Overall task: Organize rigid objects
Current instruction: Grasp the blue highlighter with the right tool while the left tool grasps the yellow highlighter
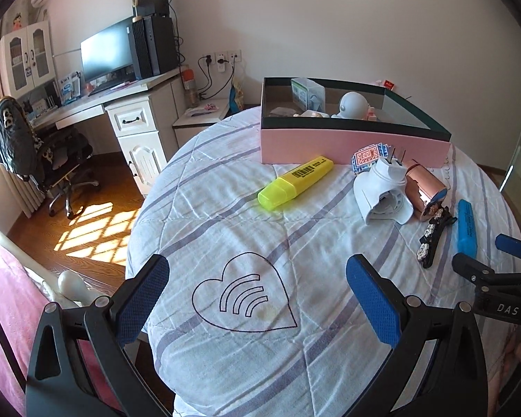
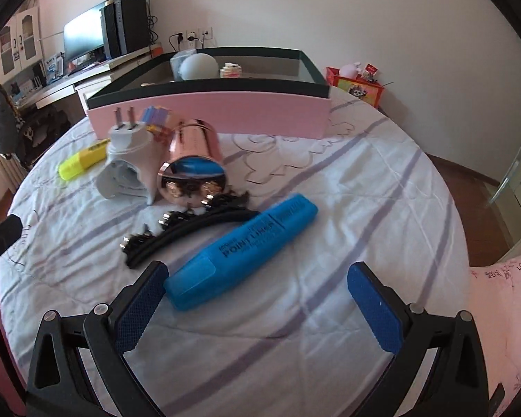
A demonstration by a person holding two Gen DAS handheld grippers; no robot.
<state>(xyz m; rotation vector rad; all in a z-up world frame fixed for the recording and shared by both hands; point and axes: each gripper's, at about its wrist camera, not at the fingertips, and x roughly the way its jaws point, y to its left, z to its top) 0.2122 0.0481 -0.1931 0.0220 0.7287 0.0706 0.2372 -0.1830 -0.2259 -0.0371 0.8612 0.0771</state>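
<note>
Hovering low over the bed, the right gripper (image 2: pixel 255 299) has its jaws spread wide and holding nothing; the capped end of the blue highlighter (image 2: pixel 241 252) lies just beside its left blue pad, the barrel running away toward the box. The left gripper (image 1: pixel 257 299) hangs over a bare patch of quilt (image 1: pixel 225 215) with a heart outline on it, jaws likewise wide apart and empty.

I'd judge the blue highlighter light, stiff and smooth plastic, flat-sided, so the place to pinch is across the broad middle of the barrel, not the tapered cap, where the pads might slide off. It sits on a soft quilt, which should give a little under the fingertips.

Just beyond it lies a black hair clip (image 2: pixel 187 224) with small studs, thin and curved, awkward to take except across its spine. Touching that is a rose-gold cylinder (image 2: pixel 192 170) on its side, shiny and likely slippery, apt to roll. Beside it rests a white plug adapter (image 2: pixel 130 163), prongs up, chunky and easy. A yellow highlighter (image 1: pixel 295 182) lies further left, and a small building-block piece (image 1: pixel 366 155) sits against the pink box (image 1: pixel 347 144), which already holds several items.
</note>
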